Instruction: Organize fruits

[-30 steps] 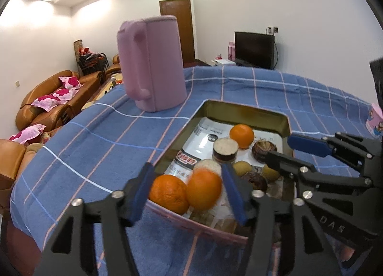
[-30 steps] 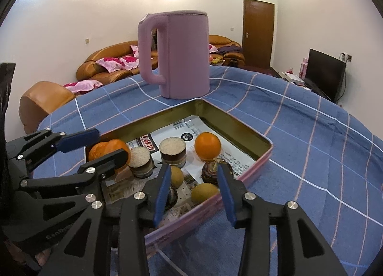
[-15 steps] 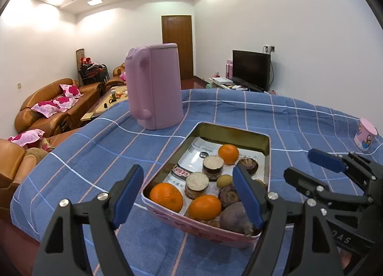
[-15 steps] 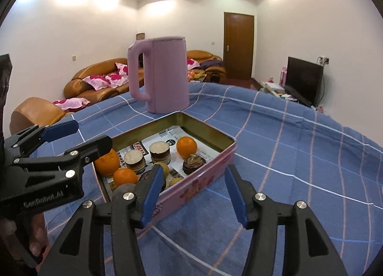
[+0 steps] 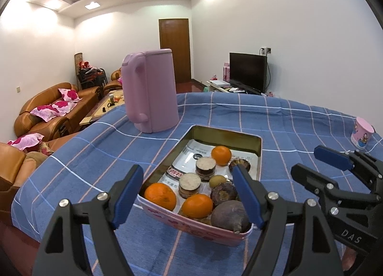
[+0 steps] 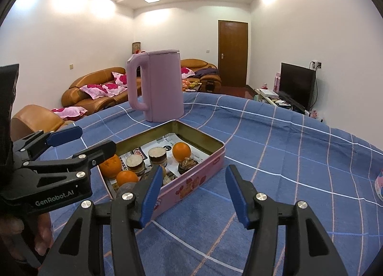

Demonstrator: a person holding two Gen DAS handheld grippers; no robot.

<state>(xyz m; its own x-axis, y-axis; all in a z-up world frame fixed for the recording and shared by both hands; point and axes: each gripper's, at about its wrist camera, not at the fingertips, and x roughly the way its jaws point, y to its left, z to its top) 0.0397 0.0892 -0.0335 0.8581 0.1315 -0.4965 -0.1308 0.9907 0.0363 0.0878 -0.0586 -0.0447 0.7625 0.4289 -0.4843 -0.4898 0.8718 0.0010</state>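
Between picks, both hand-held grippers, left (image 5: 186, 194) and right (image 6: 191, 192), gaping empty before the tin (image 5: 259, 146); next, probably closing on the orange (image 5: 160, 196) at 7 o'clock.

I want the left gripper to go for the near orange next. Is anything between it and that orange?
Only the tin's pink front wall lies low between the open left gripper and the near orange; from above nothing visible blocks it.
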